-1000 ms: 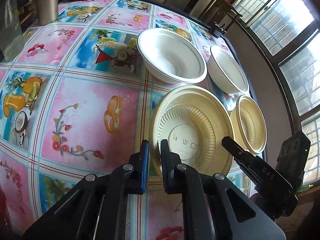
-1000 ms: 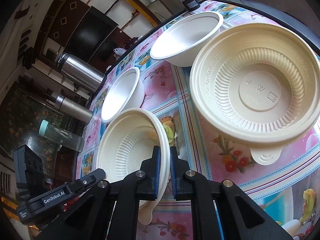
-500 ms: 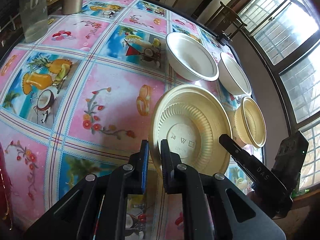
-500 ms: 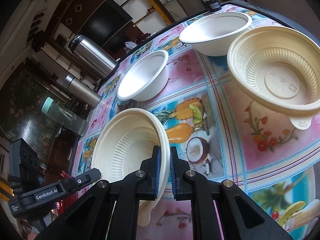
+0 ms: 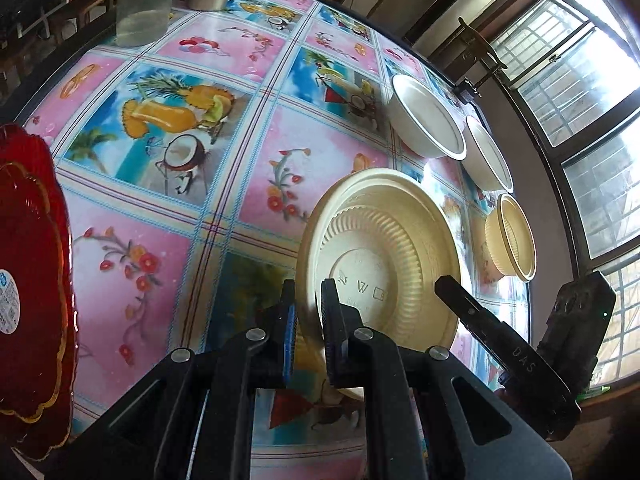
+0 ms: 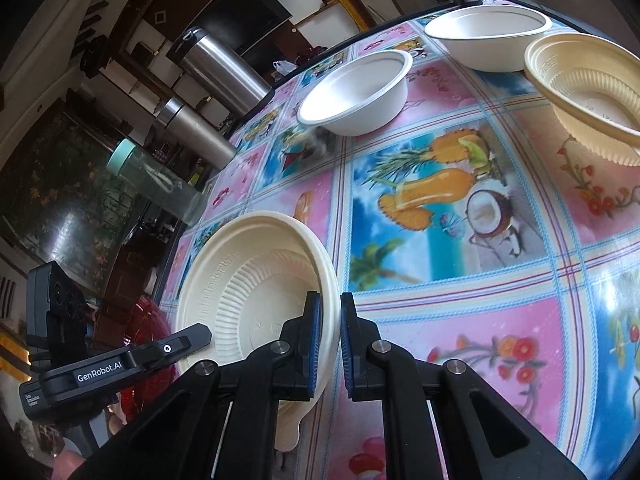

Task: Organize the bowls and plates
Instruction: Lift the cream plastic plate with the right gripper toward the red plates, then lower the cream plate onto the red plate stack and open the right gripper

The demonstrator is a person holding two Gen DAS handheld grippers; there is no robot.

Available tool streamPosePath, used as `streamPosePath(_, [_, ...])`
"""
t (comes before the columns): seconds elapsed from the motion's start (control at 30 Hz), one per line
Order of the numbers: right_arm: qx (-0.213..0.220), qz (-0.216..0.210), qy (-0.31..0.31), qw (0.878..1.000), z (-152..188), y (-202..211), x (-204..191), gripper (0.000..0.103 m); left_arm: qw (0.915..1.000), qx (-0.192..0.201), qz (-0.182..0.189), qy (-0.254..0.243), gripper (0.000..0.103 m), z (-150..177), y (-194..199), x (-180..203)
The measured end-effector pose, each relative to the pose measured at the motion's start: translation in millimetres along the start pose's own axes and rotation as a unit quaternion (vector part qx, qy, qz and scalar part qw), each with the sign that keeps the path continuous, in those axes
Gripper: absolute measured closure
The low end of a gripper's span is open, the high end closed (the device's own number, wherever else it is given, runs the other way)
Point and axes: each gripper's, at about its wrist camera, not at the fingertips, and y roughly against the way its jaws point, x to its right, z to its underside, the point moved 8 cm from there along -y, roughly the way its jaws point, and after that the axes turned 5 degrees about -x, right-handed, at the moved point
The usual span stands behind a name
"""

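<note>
In the left wrist view my left gripper is shut on the near rim of a big cream ribbed bowl, tilted above the fruit-print tablecloth. Beyond it stand two white bowls and a second cream bowl near the table's right edge. In the right wrist view my right gripper is shut on the rim of a cream ribbed bowl, tipped up at the lower left. Two white bowls and the other cream bowl lie further off.
A stack of red gold-edged plates sits at the table's left edge, showing as a red plate behind the held bowl. A clear jar and steel flasks stand at the far side. Windows run along the right.
Both grippers have drawn back from the white bowls, each carrying its cream bowl along. The two cream bowls are farther apart, and the red plates have come into the left wrist view.
</note>
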Motion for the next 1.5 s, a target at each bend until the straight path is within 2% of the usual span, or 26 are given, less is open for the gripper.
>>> streamPosePath(0.17, [-0.001,0.004,0.020,1.000,13.2,4.1,-25.5,0.094,0.9999,0.004,0.009,0.007,0.094,8.6,15.6,-14.4])
streamPosePath(0.57, [0.013,-0.023,0.069,0.997,14.0,22.8,-105.0,0.094,0.9970,0.076,0.010,-0.009,0.094,8.8,95.2,-39.7])
streamPosePath(0.73, [0.004,-0.034,0.111,0.993,18.8,13.9,-160.2,0.094,0.9946,0.104,-0.004,0.007,0.093,6.2,129.7,-72.7])
streamPosePath(0.97, [-0.025,-0.050,0.163,0.985,40.0,-19.4,-231.1,0.094,0.9897,0.131,-0.038,0.043,0.093,12.3,166.4,-131.2])
streamPosePath(1.17, [-0.059,-0.042,0.194,0.978,67.5,-56.1,-263.3,0.094,0.9865,0.129,-0.062,0.080,0.093,23.5,170.1,-178.1])
streamPosePath(1.33, [-0.082,-0.034,0.198,0.976,80.9,-82.0,-264.6,0.094,0.9860,0.113,-0.067,0.103,0.093,29.5,157.0,-202.4])
streamPosePath(1.5, [-0.087,-0.026,0.199,0.976,85.4,-89.0,-261.9,0.093,0.9864,0.105,-0.064,0.109,0.093,32.3,149.0,-211.2])
